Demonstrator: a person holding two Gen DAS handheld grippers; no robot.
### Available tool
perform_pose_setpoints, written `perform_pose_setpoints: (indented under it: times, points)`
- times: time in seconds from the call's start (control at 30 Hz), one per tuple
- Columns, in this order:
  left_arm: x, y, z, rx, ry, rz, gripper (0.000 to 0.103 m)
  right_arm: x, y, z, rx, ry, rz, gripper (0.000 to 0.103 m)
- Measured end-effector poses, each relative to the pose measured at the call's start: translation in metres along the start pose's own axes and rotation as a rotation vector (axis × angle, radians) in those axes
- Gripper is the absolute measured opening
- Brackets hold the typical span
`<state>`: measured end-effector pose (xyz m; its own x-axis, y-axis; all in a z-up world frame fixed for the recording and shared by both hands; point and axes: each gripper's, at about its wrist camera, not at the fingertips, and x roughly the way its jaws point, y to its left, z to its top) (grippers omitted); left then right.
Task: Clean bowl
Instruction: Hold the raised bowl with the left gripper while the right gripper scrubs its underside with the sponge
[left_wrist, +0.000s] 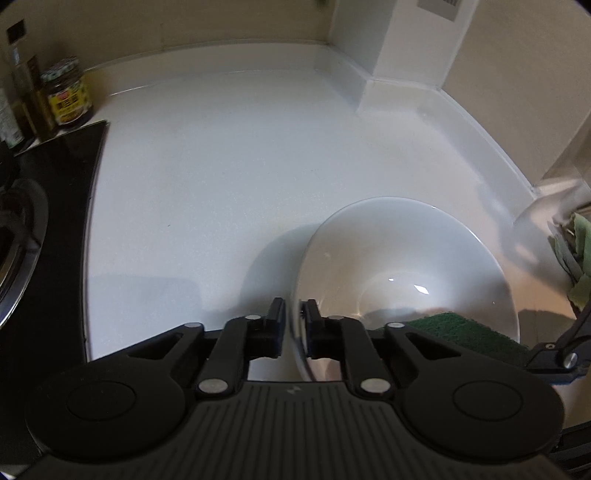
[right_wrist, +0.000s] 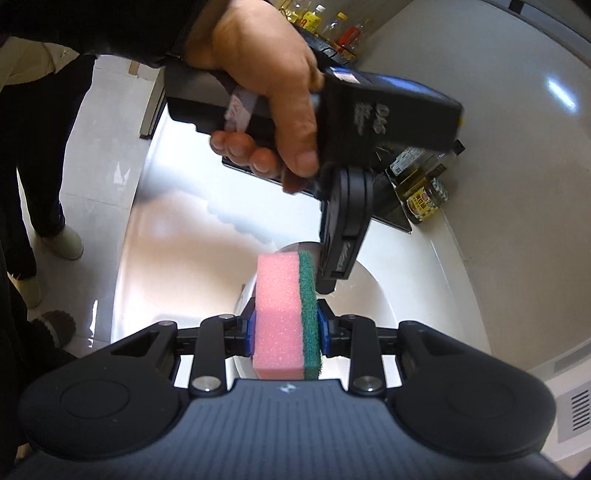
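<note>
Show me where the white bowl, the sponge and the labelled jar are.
white bowl (left_wrist: 406, 258), left wrist view, inner wall.
sponge (right_wrist: 277, 314), right wrist view, pink foam side.
labelled jar (left_wrist: 68, 98), left wrist view, yellow label.

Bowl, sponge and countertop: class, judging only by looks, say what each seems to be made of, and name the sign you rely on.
Bowl: probably glazed ceramic; white, glossy, with sharp glints, though hard plastic is possible.
Sponge: soft pink foam, visibly porous, backed by a coarse green fibrous scouring layer.
Countertop: smooth white stone-like or solid-surface material, with a soft sheen and moulded upstand.
</note>
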<state>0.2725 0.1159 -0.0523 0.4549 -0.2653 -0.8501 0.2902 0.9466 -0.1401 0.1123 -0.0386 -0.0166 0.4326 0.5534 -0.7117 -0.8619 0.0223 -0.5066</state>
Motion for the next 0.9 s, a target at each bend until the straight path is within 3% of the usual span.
perform_pose_setpoints:
  times: [0.47,0.9]
  points:
    - [0.001,-0.004,0.003,0.046,0.008,-0.002,0.008,0.002,0.008,0.010,-0.074,0.040,0.027,0.027]
    - [0.006,-0.013,0.012,0.168,0.030,-0.018,0.009,0.012,0.011,0.031,-0.034,0.198,0.007,0.028]
